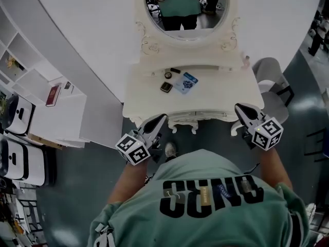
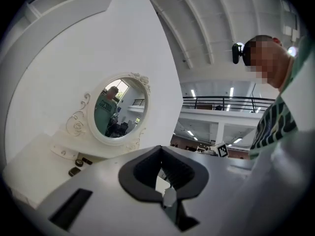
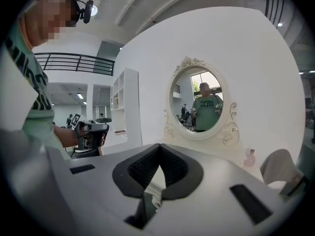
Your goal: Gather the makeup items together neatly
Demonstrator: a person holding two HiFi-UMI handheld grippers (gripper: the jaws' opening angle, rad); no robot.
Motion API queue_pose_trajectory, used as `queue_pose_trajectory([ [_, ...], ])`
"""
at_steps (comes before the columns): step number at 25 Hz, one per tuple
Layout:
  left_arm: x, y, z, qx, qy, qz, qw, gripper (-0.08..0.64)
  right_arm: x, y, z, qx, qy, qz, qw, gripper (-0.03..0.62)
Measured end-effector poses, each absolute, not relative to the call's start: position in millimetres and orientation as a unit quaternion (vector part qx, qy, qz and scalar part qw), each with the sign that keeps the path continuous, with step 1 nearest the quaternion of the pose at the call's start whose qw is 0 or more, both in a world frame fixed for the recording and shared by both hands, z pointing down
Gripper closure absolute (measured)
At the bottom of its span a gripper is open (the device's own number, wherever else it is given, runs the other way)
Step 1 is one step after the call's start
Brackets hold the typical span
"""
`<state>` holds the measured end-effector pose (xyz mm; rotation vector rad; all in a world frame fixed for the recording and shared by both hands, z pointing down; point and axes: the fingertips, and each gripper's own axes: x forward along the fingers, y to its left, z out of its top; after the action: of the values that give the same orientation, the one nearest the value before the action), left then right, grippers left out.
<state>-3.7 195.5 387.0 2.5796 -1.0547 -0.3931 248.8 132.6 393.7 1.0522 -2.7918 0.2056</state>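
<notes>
On the white vanity table (image 1: 226,94), below the oval mirror (image 1: 186,6), lie a blue-and-white packet (image 1: 185,82), a square dark compact (image 1: 166,87), a round compact (image 1: 168,75) and a small black stick (image 1: 175,70). A pink bottle (image 1: 247,62) stands at the table's back right corner. My left gripper (image 1: 162,118) hovers at the table's front left edge, shut and empty. My right gripper (image 1: 239,108) is at the front right edge, also shut with nothing in it. The left gripper view shows its jaws (image 2: 160,149) closed, with the dark items (image 2: 75,171) far off to the left.
A white chair (image 1: 272,84) stands to the right of the table. A white shelf unit (image 1: 31,71) with a red book (image 1: 53,94) on it fills the left side. The right gripper view shows the pink bottle (image 3: 250,157) and the chair (image 3: 280,168).
</notes>
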Motion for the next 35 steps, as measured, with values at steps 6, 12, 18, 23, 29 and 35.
queue_pose_trajectory([
  [6, -80, 70, 373, 0.926, -0.323, -0.118, 0.159, 0.551, 153, 31, 377, 0.372, -0.923, 0.073, 0.068, 0.598],
  [12, -136, -16, 369, 0.939, -0.292, -0.096, 0.153, 0.551, 84, -44, 373, 0.383, -0.917, 0.079, 0.074, 0.598],
  [18, -153, -60, 382, 0.938, -0.277, -0.104, 0.181, 0.551, 58, -82, 391, 0.385, -0.911, 0.097, 0.11, 0.598],
  [23, -152, -76, 396, 0.935, -0.285, -0.1, 0.185, 0.551, 50, -113, 409, 0.359, -0.917, 0.108, 0.135, 0.598],
  [29, -135, -98, 416, 0.917, -0.339, -0.092, 0.188, 0.551, 36, -150, 438, 0.285, -0.937, 0.101, 0.175, 0.597],
  [35, -106, -108, 435, 0.883, -0.415, -0.096, 0.198, 0.551, 43, -167, 516, 0.183, -0.946, 0.078, 0.255, 0.595],
])
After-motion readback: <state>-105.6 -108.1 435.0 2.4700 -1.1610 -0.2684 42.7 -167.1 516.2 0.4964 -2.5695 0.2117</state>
